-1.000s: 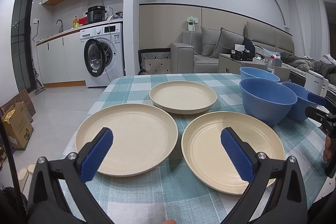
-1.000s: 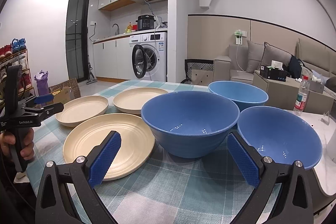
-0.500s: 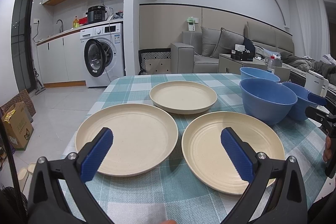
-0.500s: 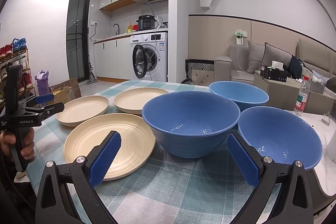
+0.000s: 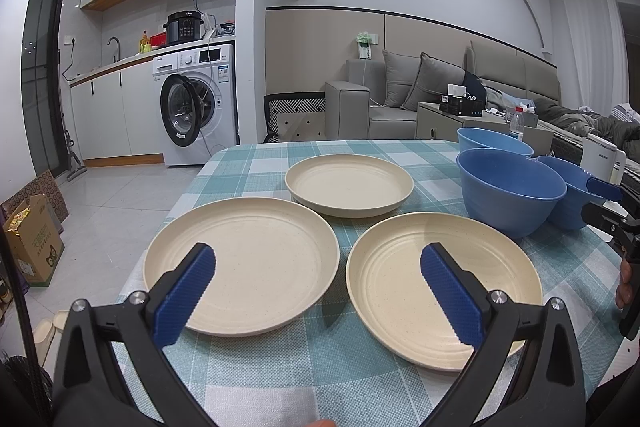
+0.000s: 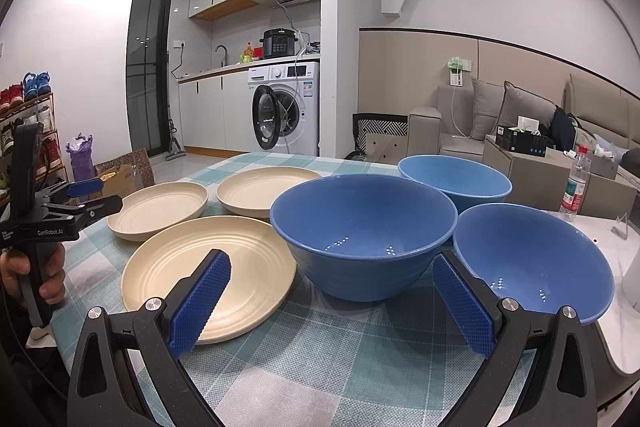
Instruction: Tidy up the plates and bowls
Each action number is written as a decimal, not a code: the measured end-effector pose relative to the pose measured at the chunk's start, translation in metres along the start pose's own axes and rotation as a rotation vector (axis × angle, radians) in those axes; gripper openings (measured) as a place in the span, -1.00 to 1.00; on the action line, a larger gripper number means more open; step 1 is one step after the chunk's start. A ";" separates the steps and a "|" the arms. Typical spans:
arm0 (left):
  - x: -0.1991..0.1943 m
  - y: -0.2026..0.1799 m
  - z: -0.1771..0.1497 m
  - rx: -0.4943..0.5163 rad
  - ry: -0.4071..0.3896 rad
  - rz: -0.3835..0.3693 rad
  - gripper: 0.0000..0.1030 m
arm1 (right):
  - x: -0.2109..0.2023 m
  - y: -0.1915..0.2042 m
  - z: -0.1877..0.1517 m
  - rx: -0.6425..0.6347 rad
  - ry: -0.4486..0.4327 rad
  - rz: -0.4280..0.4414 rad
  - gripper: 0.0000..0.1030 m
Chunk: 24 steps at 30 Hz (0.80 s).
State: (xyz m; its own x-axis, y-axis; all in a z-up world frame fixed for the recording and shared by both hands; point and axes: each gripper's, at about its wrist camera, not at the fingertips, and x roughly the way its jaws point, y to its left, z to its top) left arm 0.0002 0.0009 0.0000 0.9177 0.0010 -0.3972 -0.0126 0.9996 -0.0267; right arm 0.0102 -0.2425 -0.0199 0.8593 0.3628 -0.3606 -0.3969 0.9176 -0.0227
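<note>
Three cream plates (image 5: 241, 263) (image 5: 442, 289) (image 5: 349, 183) and three blue bowls (image 6: 363, 233) (image 6: 534, 261) (image 6: 455, 177) on a checked tablecloth (image 5: 320, 359), plates left, bowls right. Left gripper (image 5: 318, 291) above the two near plates, jaws spread, empty. Right gripper (image 6: 330, 301) before the nearest bowl, jaws spread, empty.

Three cream plates (image 5: 349, 184) and three blue bowls (image 6: 363, 235) sit on one checked tablecloth (image 5: 320, 367), centre frame.
</note>
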 end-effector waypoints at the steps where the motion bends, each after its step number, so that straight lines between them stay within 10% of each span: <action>1: 0.000 0.000 0.000 0.000 0.000 0.000 1.00 | 0.000 0.000 0.000 0.000 -0.001 0.000 1.00; 24: 0.000 0.000 0.000 0.000 0.000 0.000 1.00 | 0.003 0.004 -0.004 -0.001 0.005 -0.006 1.00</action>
State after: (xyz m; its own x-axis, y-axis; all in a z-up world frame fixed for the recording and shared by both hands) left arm 0.0001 0.0008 0.0000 0.9178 0.0011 -0.3969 -0.0127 0.9996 -0.0267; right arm 0.0097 -0.2379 -0.0243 0.8598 0.3567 -0.3654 -0.3923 0.9195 -0.0254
